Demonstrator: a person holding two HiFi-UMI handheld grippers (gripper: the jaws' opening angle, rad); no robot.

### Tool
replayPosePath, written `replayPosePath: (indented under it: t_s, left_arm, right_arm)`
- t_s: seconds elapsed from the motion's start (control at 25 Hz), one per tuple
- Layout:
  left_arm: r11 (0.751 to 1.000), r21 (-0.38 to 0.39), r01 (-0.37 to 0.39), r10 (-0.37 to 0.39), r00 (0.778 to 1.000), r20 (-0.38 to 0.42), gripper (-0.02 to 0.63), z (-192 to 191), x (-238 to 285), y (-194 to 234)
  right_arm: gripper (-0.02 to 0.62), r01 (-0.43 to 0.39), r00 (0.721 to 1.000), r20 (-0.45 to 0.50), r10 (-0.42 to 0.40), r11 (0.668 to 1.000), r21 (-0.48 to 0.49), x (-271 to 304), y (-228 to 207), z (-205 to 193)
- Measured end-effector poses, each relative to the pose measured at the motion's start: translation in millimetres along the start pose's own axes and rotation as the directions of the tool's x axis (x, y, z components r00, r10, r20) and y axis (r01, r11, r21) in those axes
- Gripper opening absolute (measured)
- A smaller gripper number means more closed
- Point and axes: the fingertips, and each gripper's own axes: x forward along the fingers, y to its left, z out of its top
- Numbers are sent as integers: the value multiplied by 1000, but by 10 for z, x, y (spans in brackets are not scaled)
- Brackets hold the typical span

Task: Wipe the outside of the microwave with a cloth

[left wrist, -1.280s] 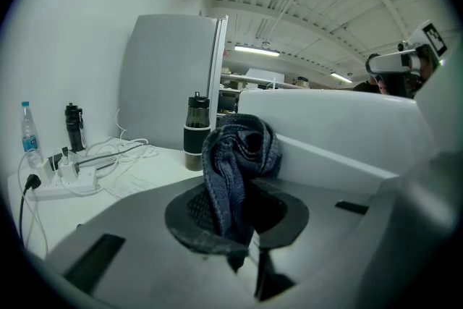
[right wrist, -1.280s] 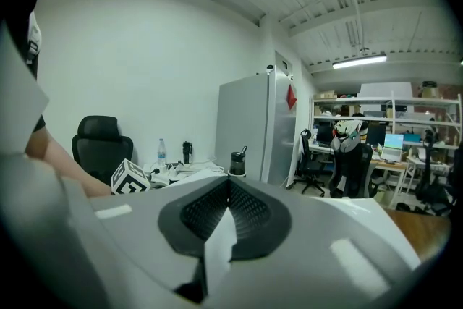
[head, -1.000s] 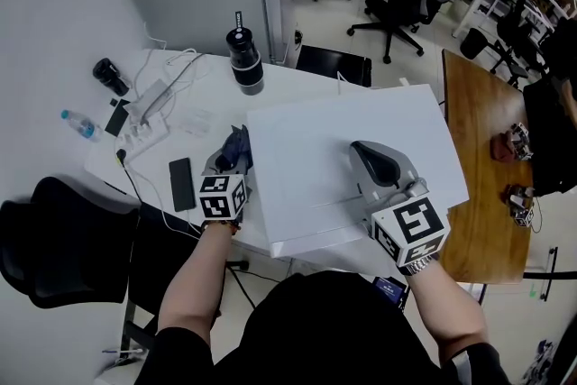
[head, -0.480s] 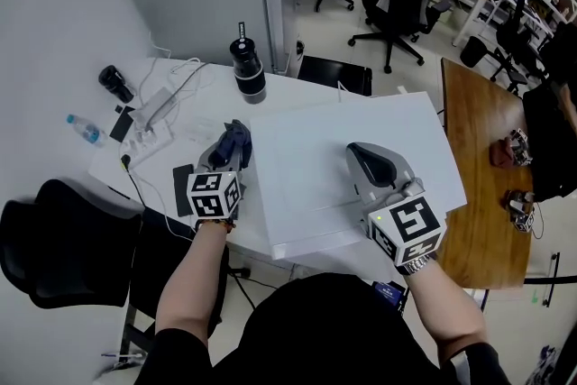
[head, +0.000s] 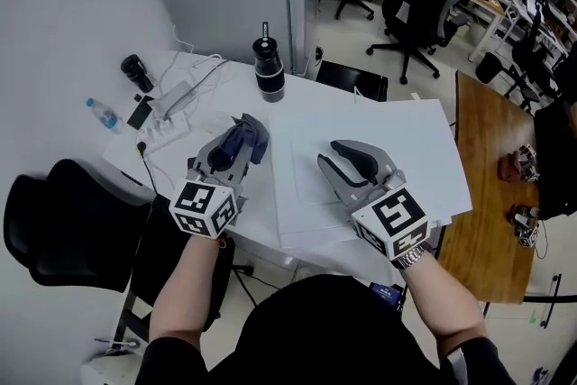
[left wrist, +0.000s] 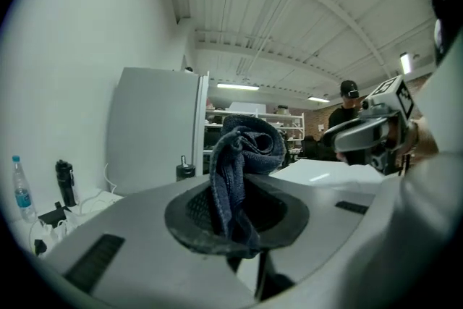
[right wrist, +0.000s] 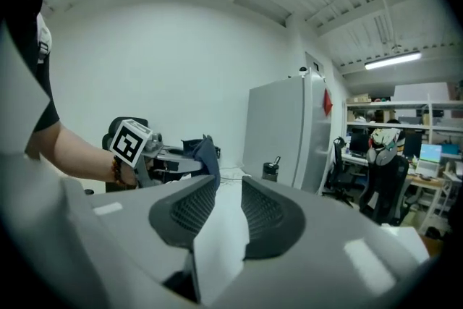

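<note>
Beside the microwave [head: 370, 162], left gripper's [head: 245, 132] jaws clamp the cloth [left wrist: 240, 155].

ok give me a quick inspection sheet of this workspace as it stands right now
surface: white table, crowded at its left end
job's things: microwave on the table, mostly its white top showing; dark blue cloth bunched up, off the microwave
clutter: black flask, water bottle, power strip
grippers: left gripper raised beside the microwave, fingers shut on the cloth; right gripper over the microwave top, fingers have just been opening, nothing between them
cables: white cables looped by the power strip
surroundings: black chair at left, wooden table at right, office chairs behind
</note>
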Motion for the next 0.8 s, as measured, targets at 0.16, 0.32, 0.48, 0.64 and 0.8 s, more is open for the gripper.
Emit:
replayPosePath:
  t_s: [0.16, 0.32, 0.48, 0.64, 0.8]
  left_arm:
    - [990, -6, 140, -140, 989, 43, 57, 272, -219, -332]
    - [964, -33, 265, -263, 963, 58, 57, 438, -407, -595]
    - [929, -21, 369, -368, 929, 38, 58, 466, -556, -841]
    - [901, -20, 434, -434, 901, 13, 58, 453, -674, -987]
    - [906, -32, 421, -421, 907, 14, 66, 439, -731, -940]
  right_arm:
    - [146, -113, 994, -1, 114, 993, -42, 79, 283, 54]
    - [166, -207, 978, 9, 208, 975, -85, 136, 537, 133]
    - [184, -275, 960, 13, 279, 954, -121, 156, 738, 183]
    - [177, -338, 939, 14, 344, 929, -152, 152, 951, 210]
    - [67, -328, 942, 26, 335, 933, -144, 161, 986, 218]
